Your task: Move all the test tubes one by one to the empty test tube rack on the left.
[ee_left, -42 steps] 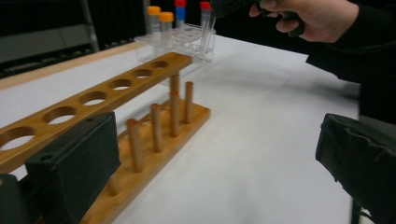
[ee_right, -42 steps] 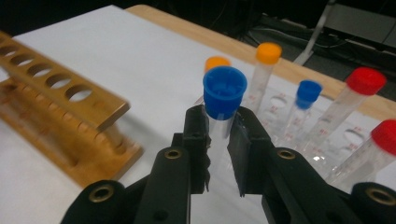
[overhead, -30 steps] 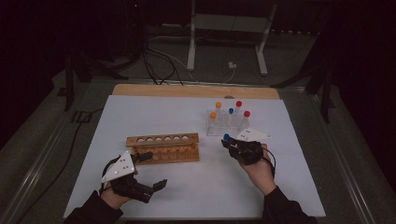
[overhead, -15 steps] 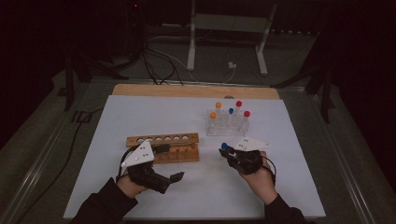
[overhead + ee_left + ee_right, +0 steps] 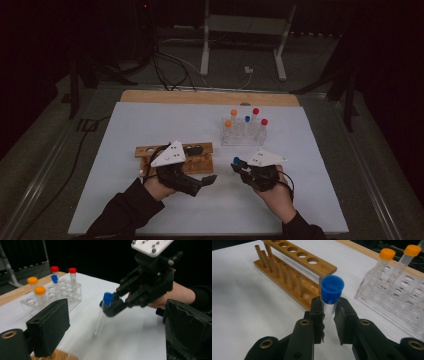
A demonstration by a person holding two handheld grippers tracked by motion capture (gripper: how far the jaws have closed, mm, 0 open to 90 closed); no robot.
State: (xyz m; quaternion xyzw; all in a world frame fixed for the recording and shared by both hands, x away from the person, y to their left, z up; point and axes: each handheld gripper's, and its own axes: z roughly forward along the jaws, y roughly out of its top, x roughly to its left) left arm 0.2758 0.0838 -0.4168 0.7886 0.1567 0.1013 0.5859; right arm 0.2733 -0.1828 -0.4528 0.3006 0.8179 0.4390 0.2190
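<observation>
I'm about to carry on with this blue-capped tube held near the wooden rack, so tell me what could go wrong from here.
1. The right gripper pinches the blue-capped tube just under its cap, so the long body hangs free and tilted; it may swing or slip.
2. The open left gripper, whose jaws have just been closing with nothing between them, sits close by; it could knock the tube.
3. The wooden rack has narrow holes; a tilted tube may catch on the rim.

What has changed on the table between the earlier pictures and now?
The left gripper moved from the table's near left edge toward the middle, in front of the wooden rack, and its empty jaws have just been closing a little. The right gripper stayed shut on the blue-capped tube. The wooden rack and the clear rack with its tubes stayed in place.
</observation>
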